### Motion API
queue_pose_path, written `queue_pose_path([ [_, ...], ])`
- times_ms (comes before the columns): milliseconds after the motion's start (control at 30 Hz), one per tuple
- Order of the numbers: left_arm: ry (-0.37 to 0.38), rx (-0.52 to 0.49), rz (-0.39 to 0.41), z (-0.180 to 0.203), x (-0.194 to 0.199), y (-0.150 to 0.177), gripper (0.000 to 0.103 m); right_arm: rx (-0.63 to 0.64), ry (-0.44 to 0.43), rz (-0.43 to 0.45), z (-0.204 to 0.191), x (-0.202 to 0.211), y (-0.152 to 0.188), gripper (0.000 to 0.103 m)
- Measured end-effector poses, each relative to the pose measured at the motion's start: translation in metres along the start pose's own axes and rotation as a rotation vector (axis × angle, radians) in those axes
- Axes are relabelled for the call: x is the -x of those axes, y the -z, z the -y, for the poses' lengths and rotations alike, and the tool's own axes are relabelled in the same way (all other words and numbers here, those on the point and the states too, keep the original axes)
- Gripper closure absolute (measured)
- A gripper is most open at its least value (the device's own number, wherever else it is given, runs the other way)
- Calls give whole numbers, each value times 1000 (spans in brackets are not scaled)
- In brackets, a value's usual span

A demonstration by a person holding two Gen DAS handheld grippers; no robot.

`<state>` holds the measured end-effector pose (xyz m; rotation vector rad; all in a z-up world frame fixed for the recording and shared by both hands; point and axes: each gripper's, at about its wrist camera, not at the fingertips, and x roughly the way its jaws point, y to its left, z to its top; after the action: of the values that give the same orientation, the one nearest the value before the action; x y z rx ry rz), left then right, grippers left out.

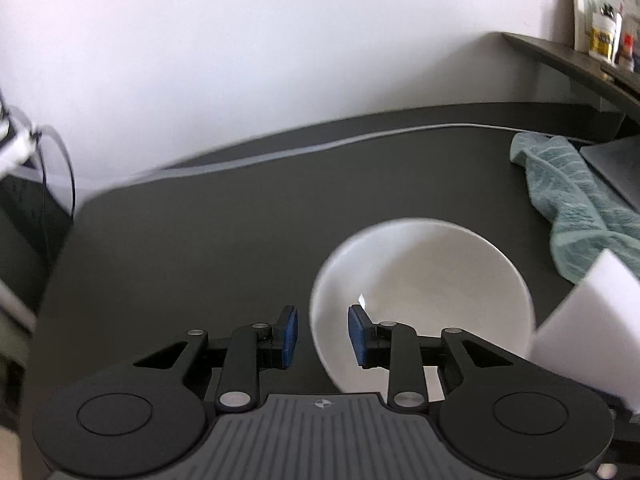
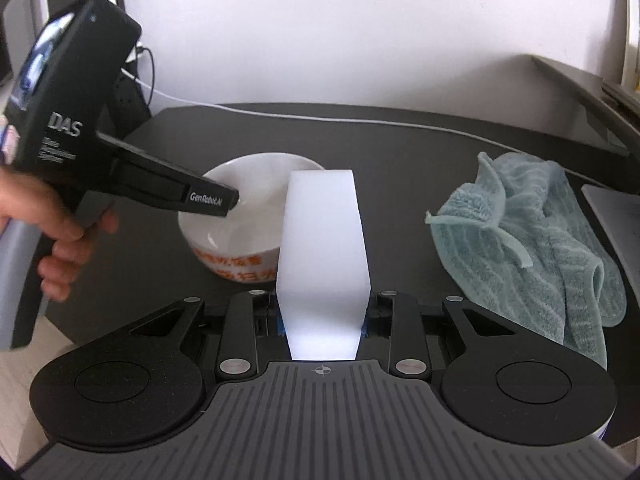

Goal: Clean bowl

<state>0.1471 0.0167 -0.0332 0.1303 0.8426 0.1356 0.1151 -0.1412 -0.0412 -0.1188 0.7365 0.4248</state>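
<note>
A white bowl (image 1: 432,280) with orange lettering on its side (image 2: 248,220) stands on the dark table (image 1: 200,240). My left gripper (image 1: 323,336) is open and straddles the bowl's left rim, one blue pad outside and one inside. In the right wrist view a hand (image 2: 60,240) holds that gripper (image 2: 216,200), its fingertips over the bowl. My right gripper (image 2: 322,320) is shut on a tall white sponge block (image 2: 322,240), held just in front of the bowl. The sponge block (image 1: 592,320) shows beside the bowl at the right of the left wrist view.
A crumpled teal towel (image 2: 532,248) lies on the table to the right of the bowl. A white cable (image 2: 360,120) runs along the table's back edge by the wall. A raised dark shelf (image 1: 560,52) at the right carries bottles (image 1: 608,36).
</note>
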Motion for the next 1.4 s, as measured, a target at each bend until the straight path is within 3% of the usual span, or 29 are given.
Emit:
queue_pose_path([
  [133, 53, -22, -9, -1, -11, -1, 77, -17, 17, 0, 8, -7, -6, 72],
  [367, 32, 1, -36, 10, 2, 14, 83, -5, 73, 11, 9, -28, -19, 71],
  [667, 27, 15, -49, 15, 4, 18, 83, 84, 87, 2, -20, -4, 4, 70],
  [833, 24, 21, -48, 11, 6, 20, 82, 102, -28, 14, -37, 11, 20, 71],
  [900, 24, 22, -47, 14, 4, 19, 82, 99, -37, 18, -39, 12, 21, 72],
  [1000, 41, 36, -49, 10, 2, 19, 82, 46, -47, 11, -26, 10, 15, 72],
  [1200, 37, 36, -52, 11, -2, 14, 81, 2, 46, 14, 11, -6, -10, 72],
  [1400, 44, 40, -53, 10, -2, 13, 81, 42, 49, -5, 6, -17, -11, 67],
])
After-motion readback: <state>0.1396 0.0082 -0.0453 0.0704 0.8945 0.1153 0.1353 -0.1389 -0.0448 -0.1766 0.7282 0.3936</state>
